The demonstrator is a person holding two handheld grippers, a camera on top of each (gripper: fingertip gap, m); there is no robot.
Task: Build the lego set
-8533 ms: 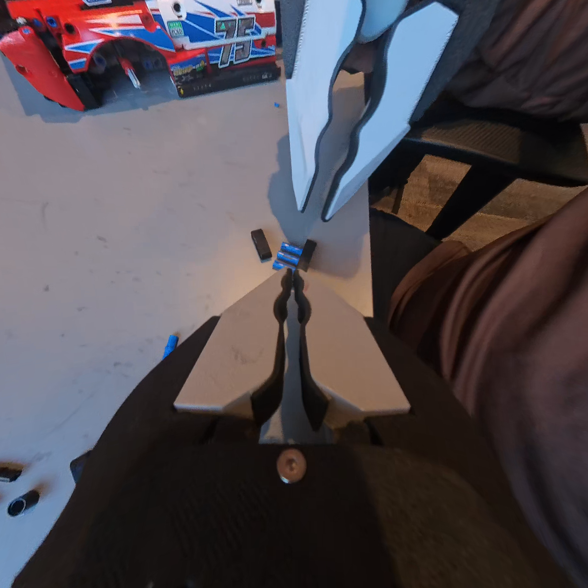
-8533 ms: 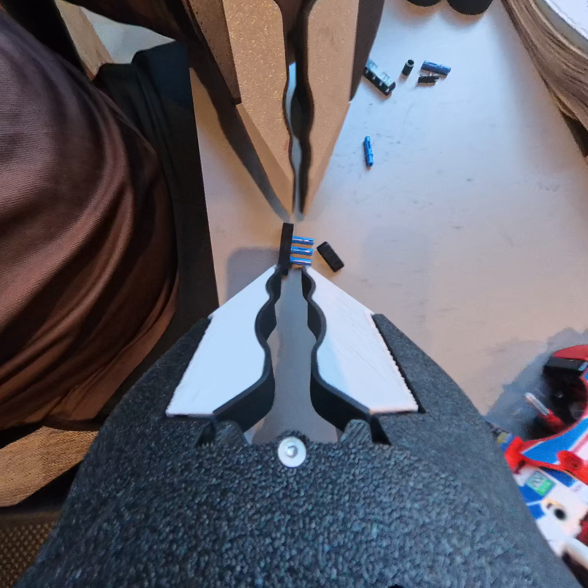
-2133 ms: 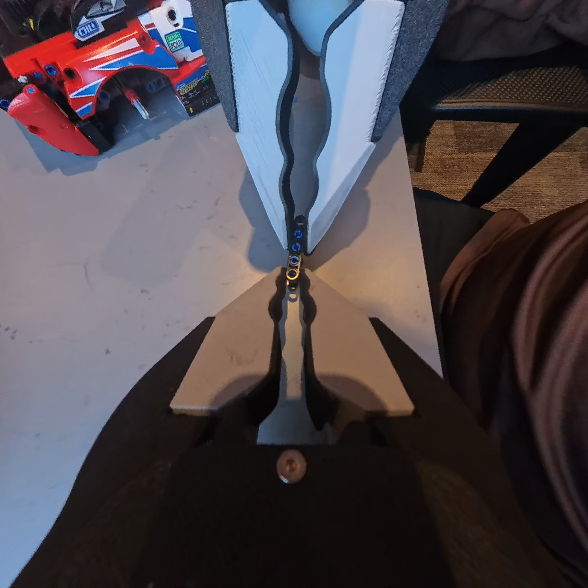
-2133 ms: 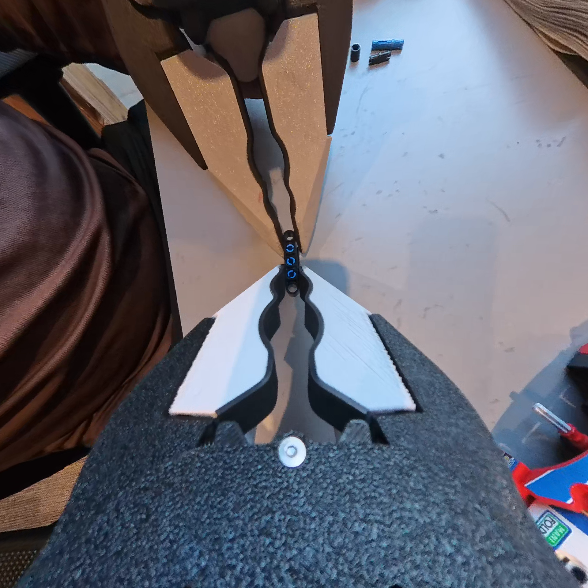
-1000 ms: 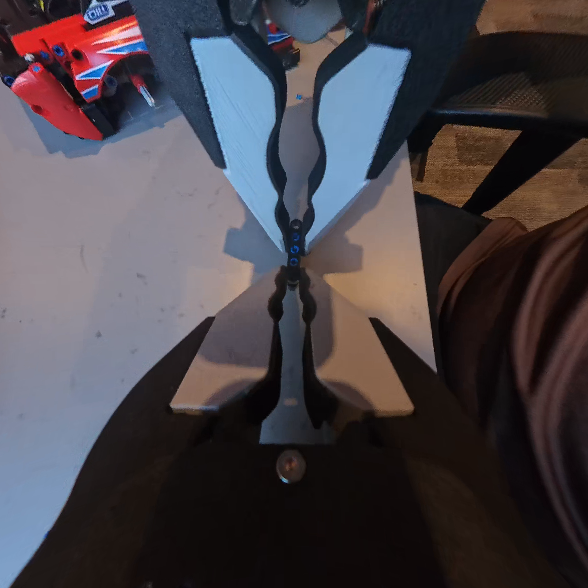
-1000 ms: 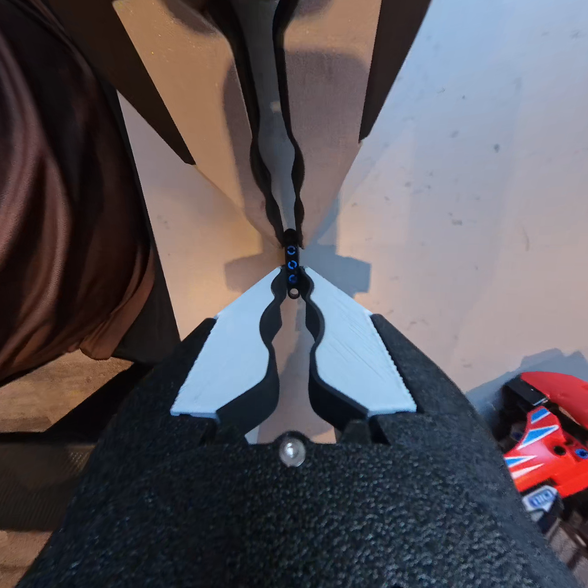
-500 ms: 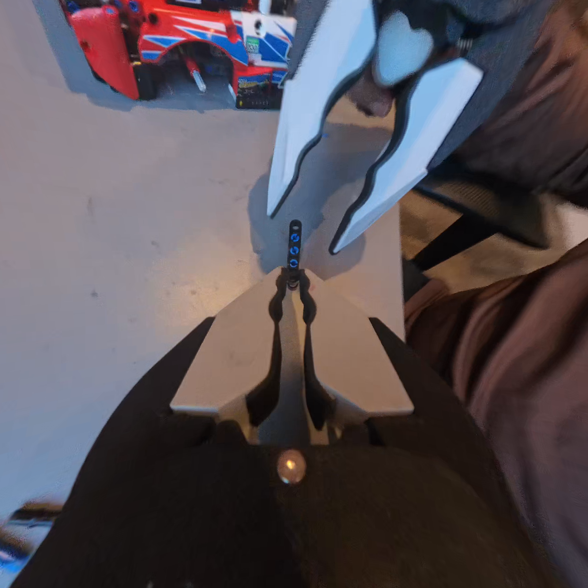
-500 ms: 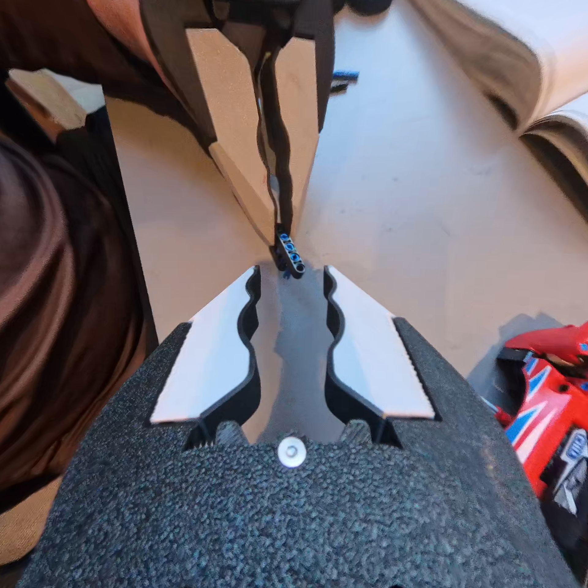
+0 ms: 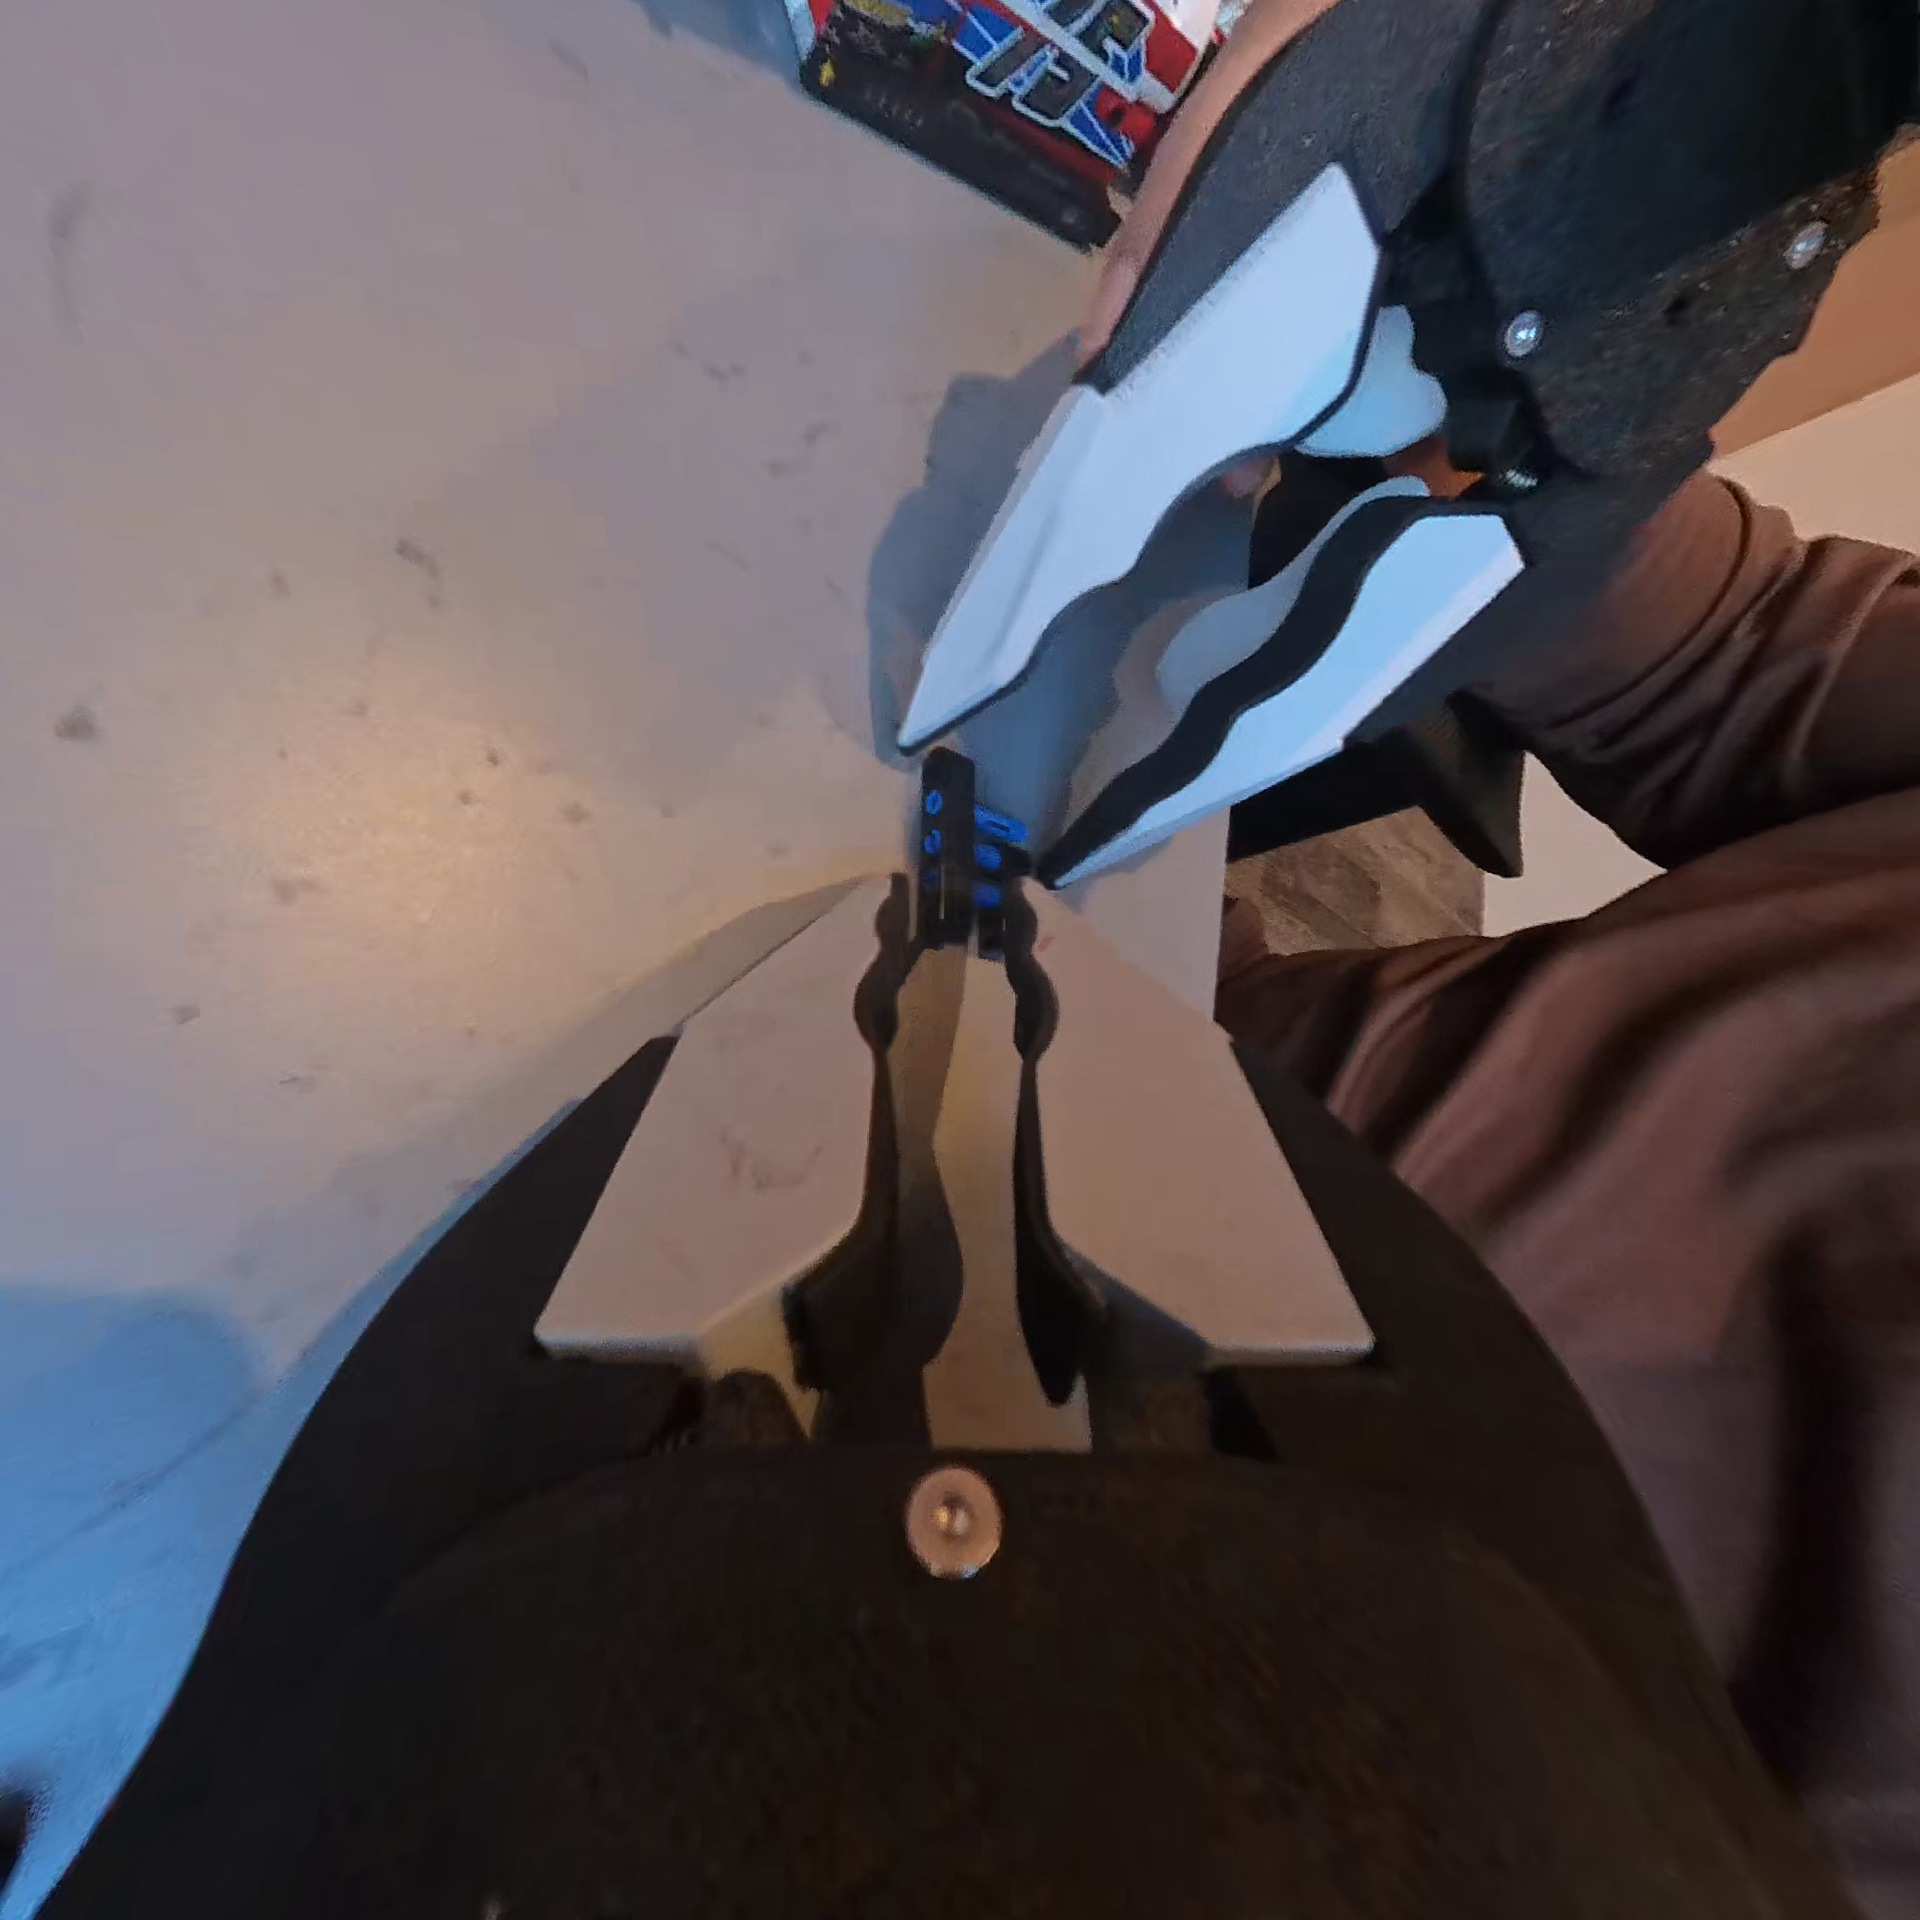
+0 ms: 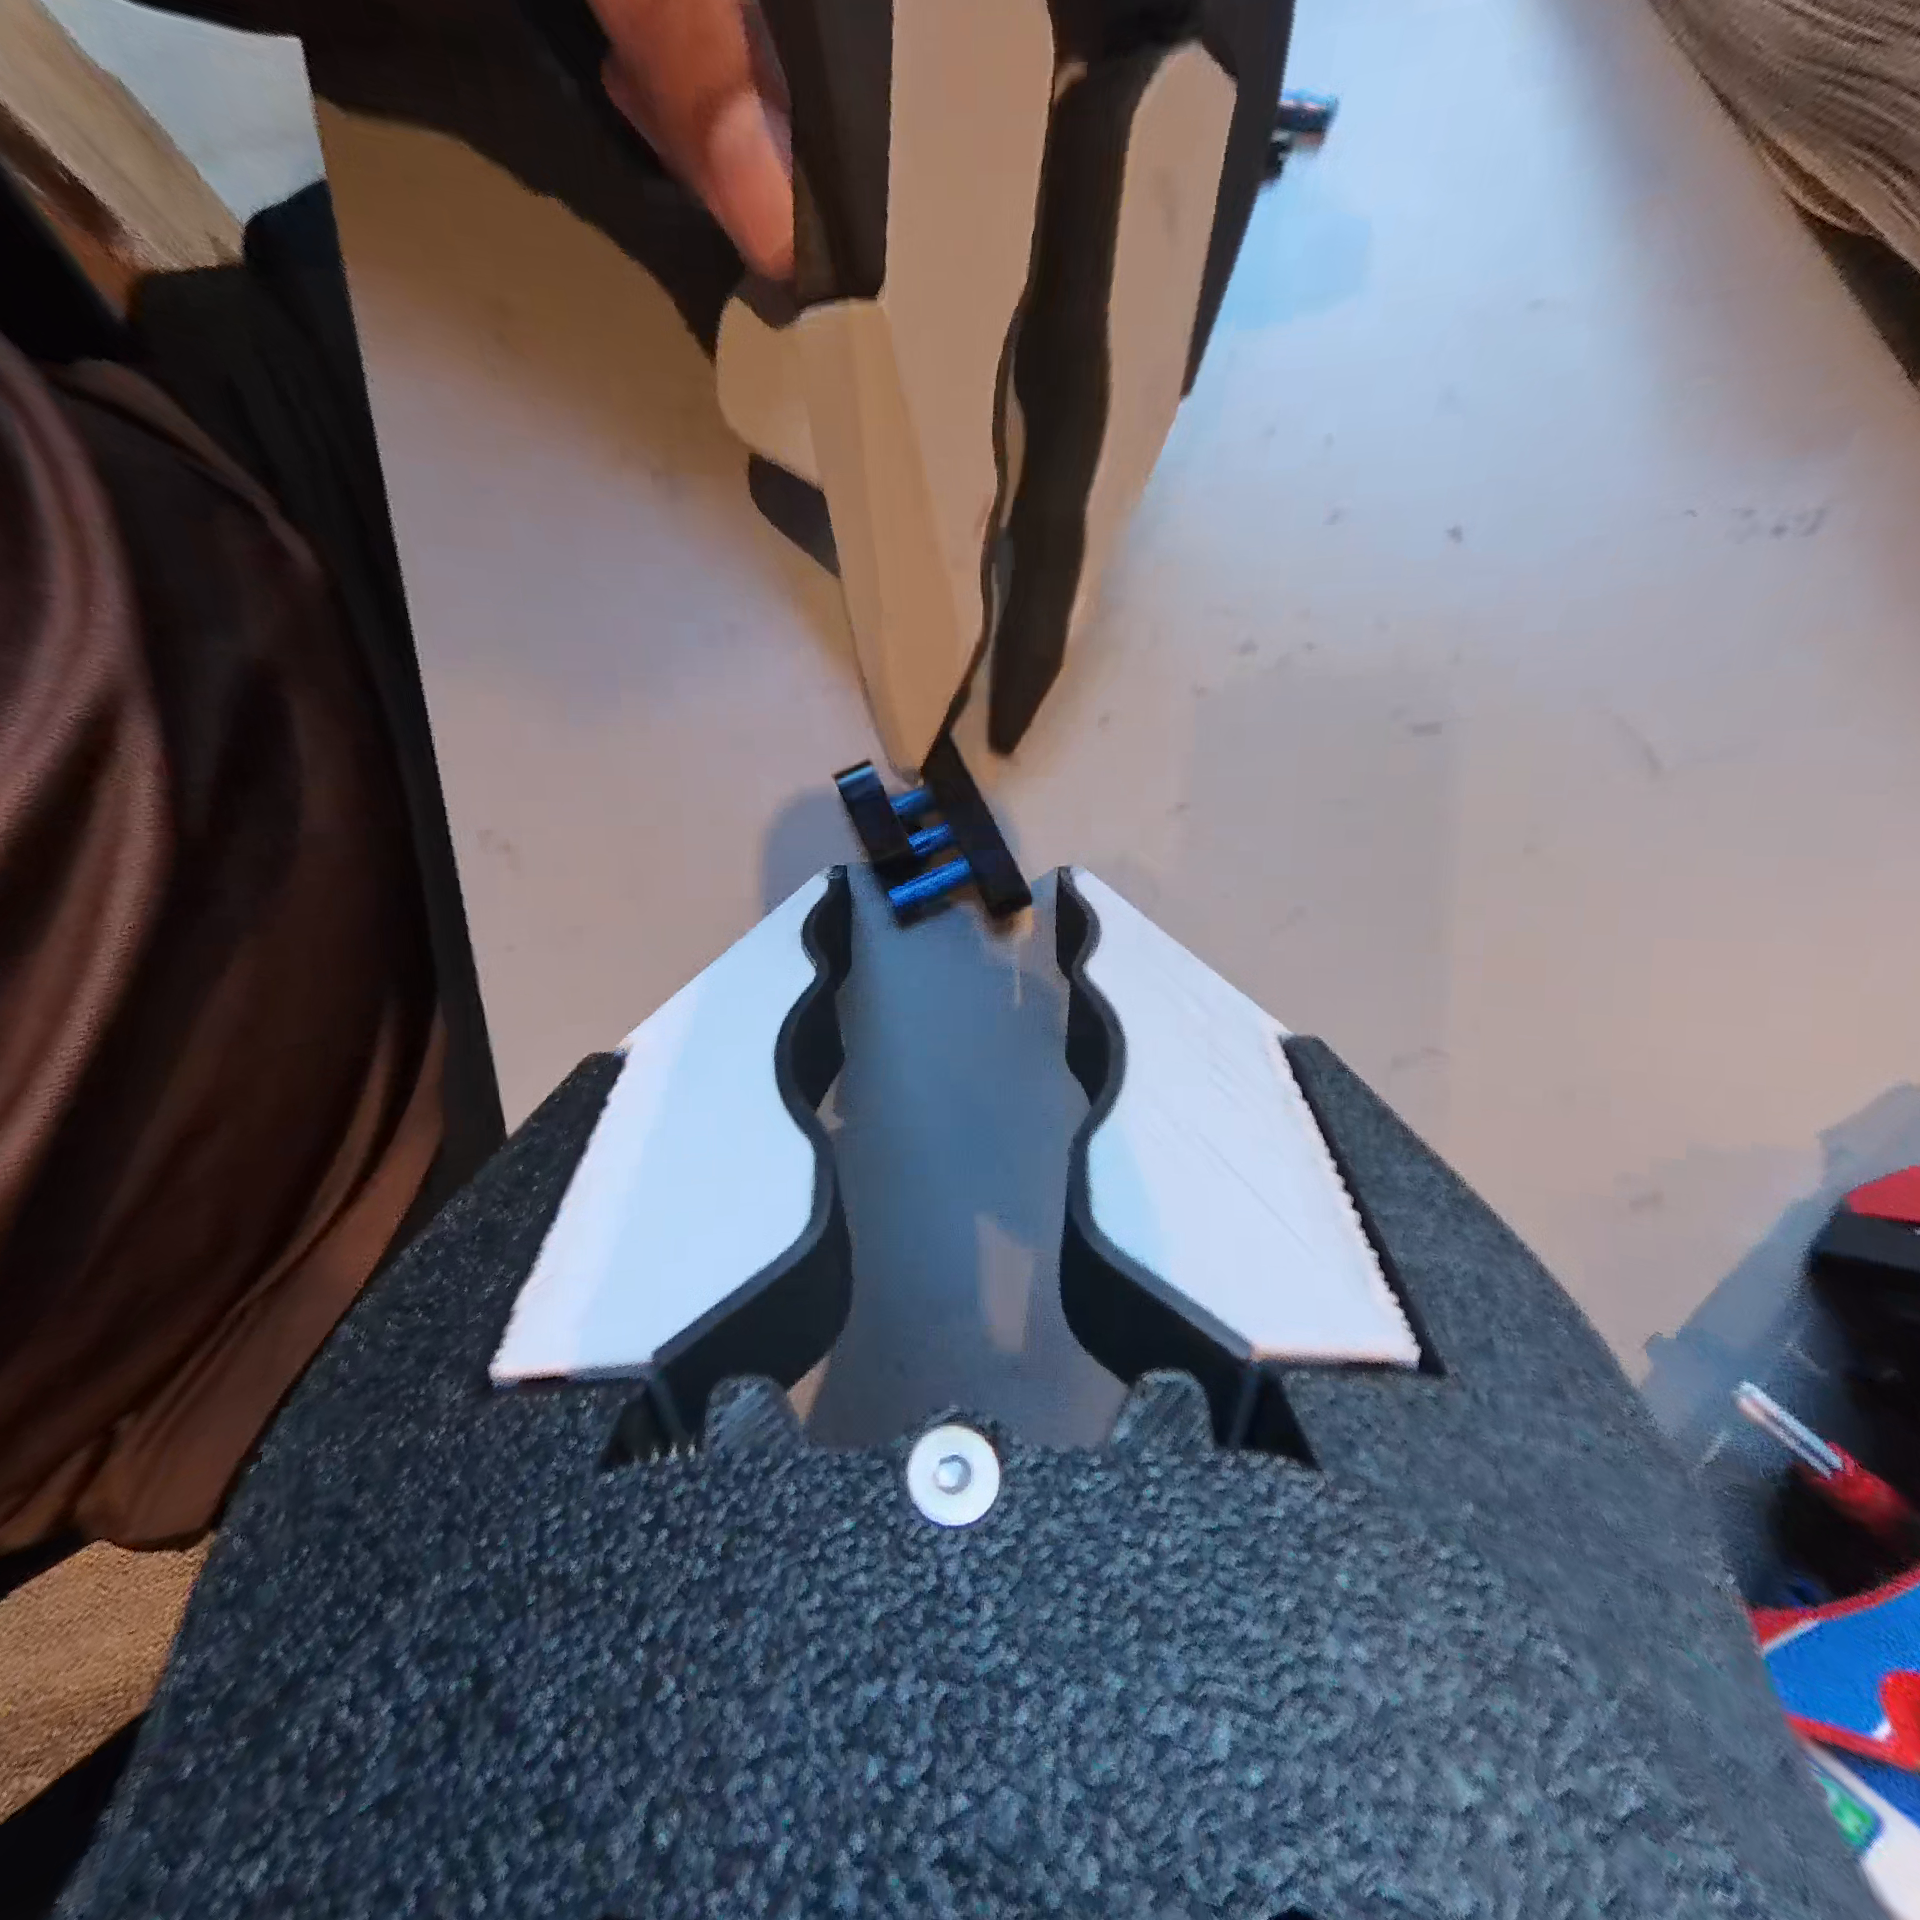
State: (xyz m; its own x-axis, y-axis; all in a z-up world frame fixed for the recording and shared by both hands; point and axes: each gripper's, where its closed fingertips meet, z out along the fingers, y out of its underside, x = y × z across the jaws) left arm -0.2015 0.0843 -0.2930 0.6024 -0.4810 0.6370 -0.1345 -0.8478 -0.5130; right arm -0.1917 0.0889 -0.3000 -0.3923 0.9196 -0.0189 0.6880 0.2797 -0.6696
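A small assembly of two black beams joined by three blue pins (image 9: 961, 831) is held above the pale table. My left gripper (image 9: 958, 902) is shut on its lower end. In the right wrist view the assembly (image 10: 925, 844) hangs from the left gripper (image 10: 951, 758), which comes down from the top. My right gripper (image 10: 951, 878) is open, its jaws on either side just below the assembly and not touching it. In the left wrist view the right gripper (image 9: 977, 810) reaches in from the upper right, its tips flanking the assembly. The red, white and blue race car model (image 9: 997, 62) stands at the table's far side.
The car also shows at the lower right of the right wrist view (image 10: 1860, 1507). Loose small parts (image 10: 1299, 114) lie far back on the table (image 10: 1455, 727). A person's brown sleeve (image 9: 1610, 1039) and the table's near edge (image 9: 1221, 935) lie close by. Only a small space, under 4 cm, lies between the two pairs of fingers.
The right gripper opened and let go of the assembly, which stays in the left gripper. The assembly has turned, so both beams and the blue pins show side-on. The views have swung.
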